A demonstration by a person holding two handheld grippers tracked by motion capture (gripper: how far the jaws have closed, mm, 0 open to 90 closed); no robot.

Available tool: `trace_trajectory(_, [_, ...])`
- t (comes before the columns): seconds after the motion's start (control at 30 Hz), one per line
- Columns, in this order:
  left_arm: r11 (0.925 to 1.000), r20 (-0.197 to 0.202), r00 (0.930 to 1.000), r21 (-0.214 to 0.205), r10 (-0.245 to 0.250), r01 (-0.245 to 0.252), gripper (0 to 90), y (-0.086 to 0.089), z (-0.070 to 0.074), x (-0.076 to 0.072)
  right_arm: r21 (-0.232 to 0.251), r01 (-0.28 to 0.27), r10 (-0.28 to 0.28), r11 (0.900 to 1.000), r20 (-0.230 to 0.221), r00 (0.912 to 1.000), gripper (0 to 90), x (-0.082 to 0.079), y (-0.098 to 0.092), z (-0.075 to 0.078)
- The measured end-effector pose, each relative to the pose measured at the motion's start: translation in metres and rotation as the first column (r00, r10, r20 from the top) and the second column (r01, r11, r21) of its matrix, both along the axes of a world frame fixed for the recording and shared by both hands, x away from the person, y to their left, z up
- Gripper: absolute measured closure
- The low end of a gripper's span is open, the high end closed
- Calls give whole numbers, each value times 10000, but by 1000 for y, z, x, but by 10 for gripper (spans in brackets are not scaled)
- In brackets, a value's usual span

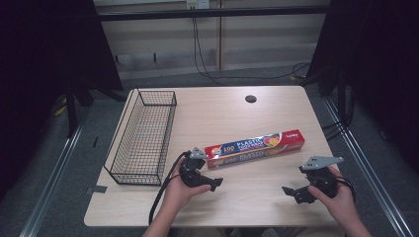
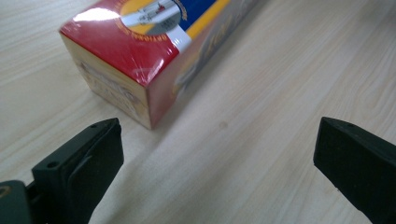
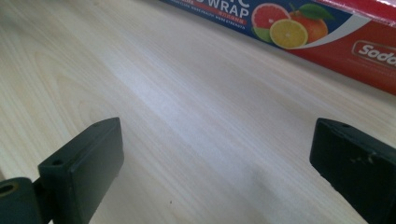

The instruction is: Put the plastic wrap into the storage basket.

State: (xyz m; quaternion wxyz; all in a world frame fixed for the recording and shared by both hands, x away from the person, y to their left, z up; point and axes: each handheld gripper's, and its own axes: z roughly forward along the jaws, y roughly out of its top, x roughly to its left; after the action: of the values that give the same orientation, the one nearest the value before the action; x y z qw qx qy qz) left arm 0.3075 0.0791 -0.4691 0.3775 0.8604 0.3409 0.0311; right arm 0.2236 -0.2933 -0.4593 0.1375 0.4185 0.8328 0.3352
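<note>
Partly cropped plastic-wrap box (image 2: 140,51), far end beyond left gripper (image 2: 217,158).

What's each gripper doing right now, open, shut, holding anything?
Left gripper: open, holding nothing; the plastic wrap box lies just ahead of it.
Right gripper: open, holding nothing, over bare table.

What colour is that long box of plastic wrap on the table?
Mostly red with a blue band and citrus fruit pictures on the plastic wrap box; right gripper view shows it best.

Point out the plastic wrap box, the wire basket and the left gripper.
plastic wrap box (image 1: 254,147), high view, middle of its top face.
wire basket (image 1: 118,135), high view, left wall.
left gripper (image 1: 216,183), high view, between its fingertips.
</note>
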Motion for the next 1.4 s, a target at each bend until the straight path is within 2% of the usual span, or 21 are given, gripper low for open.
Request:
trace_trajectory(0.07, [9997, 51, 10000, -223, -19, 20, 16, -1, 4, 2, -16, -49, 49, 10000, -51, 10000, 27, -2, -3, -1])
trace_trajectory(0.23, [9996, -37, 9998, -183, -194, 193, 16, -4, 11, 6, 3, 147, -147, 9999, -29, 9999, 27, -6, -10, -2])
trace_trajectory(0.27, [9992, -74, 9997, -324, -227, 225, 16, -4, 14, 9, -13, 282, -282, 9996, -129, 9995, 27, -8, -11, -2])
trace_trajectory(0.37, [9986, 78, 9995, -443, -294, 297, 16, -6, 20, 13, 26, 304, -304, 9995, -102, 9995, 27, -11, -14, -2])
trace_trajectory(0.47, [9979, 45, 9995, -565, -305, 307, 16, -9, 24, 18, 61, 352, -351, 9994, -108, 9993, 27, -13, -17, -3])
trace_trajectory(0.53, [9970, 130, 9992, -674, -378, 386, 16, -12, 25, 21, 14, 484, -484, 9988, -242, 9985, 28, -15, -17, -4])
trace_trajectory(0.67, [9977, 230, 9984, -425, -522, 532, 25, -18, 28, 26, 5, 493, -493, 9988, -270, 9984, 29, -16, -18, -5])
trace_trajectory(0.77, [9966, 198, 9977, -496, -652, 661, 31, -23, 32, 31, 1, 456, -456, 9990, -299, 9985, 31, -16, -17, -5])
trace_trajectory(0.87, [9966, 157, 9969, -299, -766, 770, 36, -30, 34, 38, 11, 416, -416, 9991, -253, 9988, 31, -16, -18, -6])
trace_trajectory(0.93, [9968, 171, 9972, -321, -726, 731, 36, -35, 36, 43, 62, 475, -473, 9989, -329, 9983, 31, -16, -19, -6])
trace_trajectory(1.1, [9940, 162, 9940, -145, -1080, 1082, 43, -49, 42, 57, 116, 380, -375, 9992, -396, 9985, 33, -15, -19, -7])
trace_trajectory(1.2, [9934, 43, 9934, -97, -1145, 1145, 46, -58, 42, 62, 117, 310, -306, 9994, -358, 9989, 33, -14, -19, -7])
trace_trajectory(1.27, [9917, 65, 9917, 17, -1287, 1287, 49, -64, 43, 64, 55, 372, -369, 9993, -400, 9985, 33, -14, -19, -7])
trace_trajectory(1.37, [9908, 59, 9908, -53, -1353, 1353, 56, -71, 42, 66, 58, 360, -357, 9993, -406, 9985, 33, -13, -19, -7])
trace_trajectory(1.4, [9906, 107, 9905, 56, -1368, 1368, 56, -73, 41, 66, 47, 323, -321, 9995, -376, 9988, 33, -13, -20, -7])
